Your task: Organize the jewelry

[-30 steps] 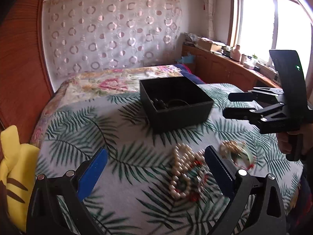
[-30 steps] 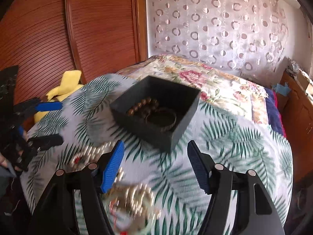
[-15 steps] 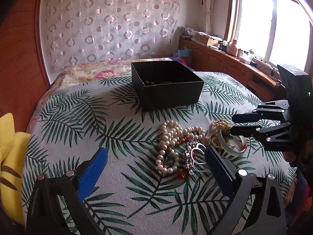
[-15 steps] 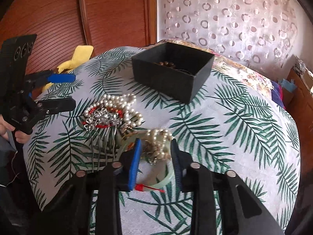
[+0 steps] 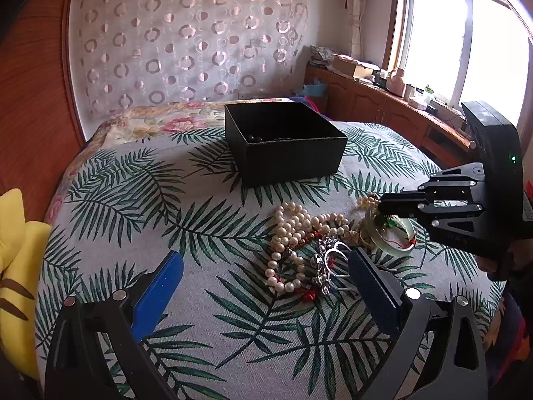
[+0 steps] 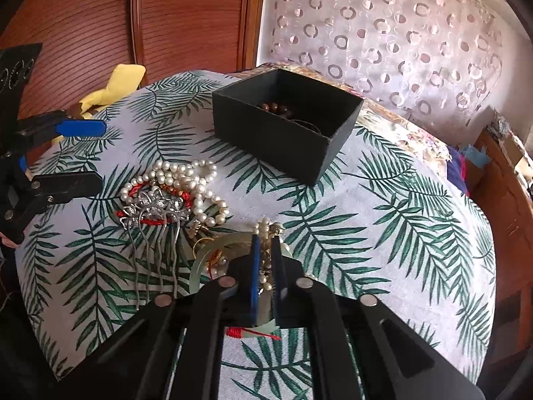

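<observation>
An open black box (image 6: 266, 133) stands on the leaf-print bedspread with a brown bead bracelet (image 6: 276, 108) inside. In front of it lies a heap: a pearl necklace (image 6: 180, 173), a silver hair comb (image 6: 153, 206) and a pale green jade bangle (image 6: 206, 256). My right gripper (image 6: 265, 266) is down on the bangle's near side, shut on a small pearl-and-gold strand (image 6: 265, 230) lying across it. In the left wrist view that right gripper (image 5: 383, 205) touches the bangle (image 5: 396, 233). My left gripper (image 5: 265, 260) is open, low over the pearls (image 5: 289, 230), holding nothing.
A yellow plush toy (image 5: 16, 256) lies at the bed's left edge by the wooden panelling (image 6: 183, 16). A wooden cabinet (image 5: 383, 106) with clutter runs under the window on the right. The box (image 5: 293, 163) sits behind the heap, with bare bedspread (image 6: 383, 233) to its right.
The right gripper has come down from near the box onto the bangle and its jaws have closed on the pearl-and-gold strand. The left gripper stays open.
</observation>
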